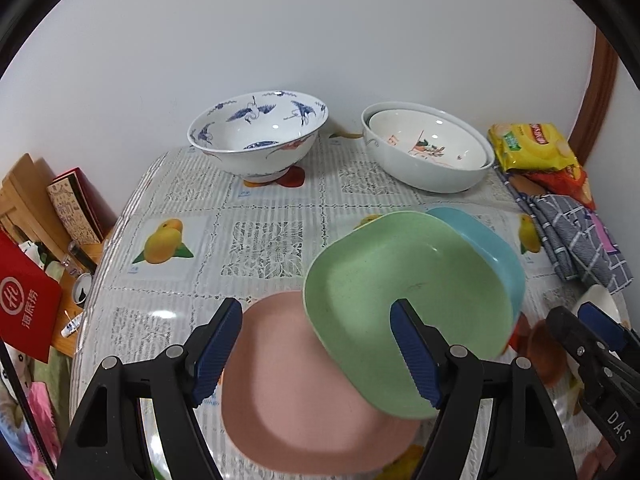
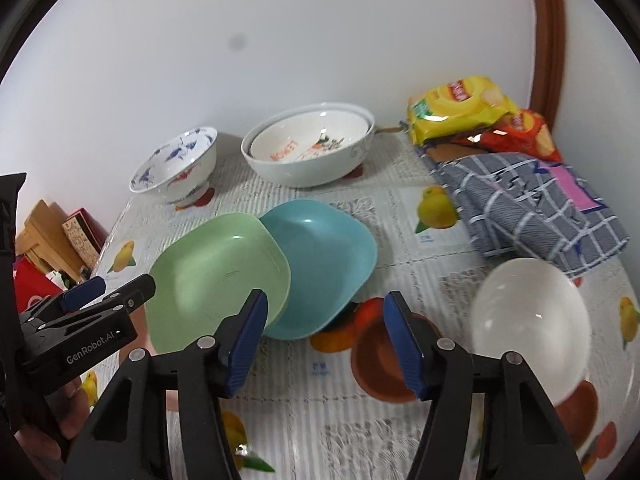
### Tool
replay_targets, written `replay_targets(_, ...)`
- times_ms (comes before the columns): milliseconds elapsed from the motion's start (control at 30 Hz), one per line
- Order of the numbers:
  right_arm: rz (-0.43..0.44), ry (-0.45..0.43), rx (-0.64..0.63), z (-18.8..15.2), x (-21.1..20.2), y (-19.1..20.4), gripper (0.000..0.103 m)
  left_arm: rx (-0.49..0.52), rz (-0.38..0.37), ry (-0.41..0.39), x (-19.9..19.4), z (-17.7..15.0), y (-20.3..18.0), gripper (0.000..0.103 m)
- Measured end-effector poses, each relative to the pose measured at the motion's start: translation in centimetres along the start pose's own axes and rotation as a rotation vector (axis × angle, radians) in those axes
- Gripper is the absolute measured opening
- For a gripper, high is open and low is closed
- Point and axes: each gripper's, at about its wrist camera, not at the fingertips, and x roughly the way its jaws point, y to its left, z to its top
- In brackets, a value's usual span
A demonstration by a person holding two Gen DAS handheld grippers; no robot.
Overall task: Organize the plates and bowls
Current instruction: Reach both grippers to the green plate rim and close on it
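A green plate (image 1: 404,300) (image 2: 218,276) lies tilted, overlapping a pink plate (image 1: 288,392) and a blue plate (image 1: 486,248) (image 2: 324,264). My left gripper (image 1: 316,352) is open, its fingers astride the pink plate's far edge and the green plate's near rim. My right gripper (image 2: 324,340) is open and empty above the tablecloth, between the blue plate and a plain white bowl (image 2: 528,320). A blue-crane bowl (image 1: 258,134) (image 2: 176,170) and two nested white bowls (image 1: 428,146) (image 2: 310,148) stand at the back by the wall.
Snack bags (image 1: 534,148) (image 2: 476,110) and a folded checked cloth (image 1: 576,232) (image 2: 528,204) lie at the right. Boxes and a red bag (image 1: 28,308) sit off the table's left edge. The wall stands close behind the bowls.
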Motion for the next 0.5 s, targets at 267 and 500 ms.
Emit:
replay_targets(267,0.041,0.061,-0.017,0.4,3.4,0.4,0.056,-0.018,-0.02,0.043,3.0,0.8,0.3,0.075)
replay_targets(500,0.066,0.08,-0.03,1.1,5.3,1.0,0.052,-0.028,-0.036,0.052,4.6,1.4,0.1,0.073)
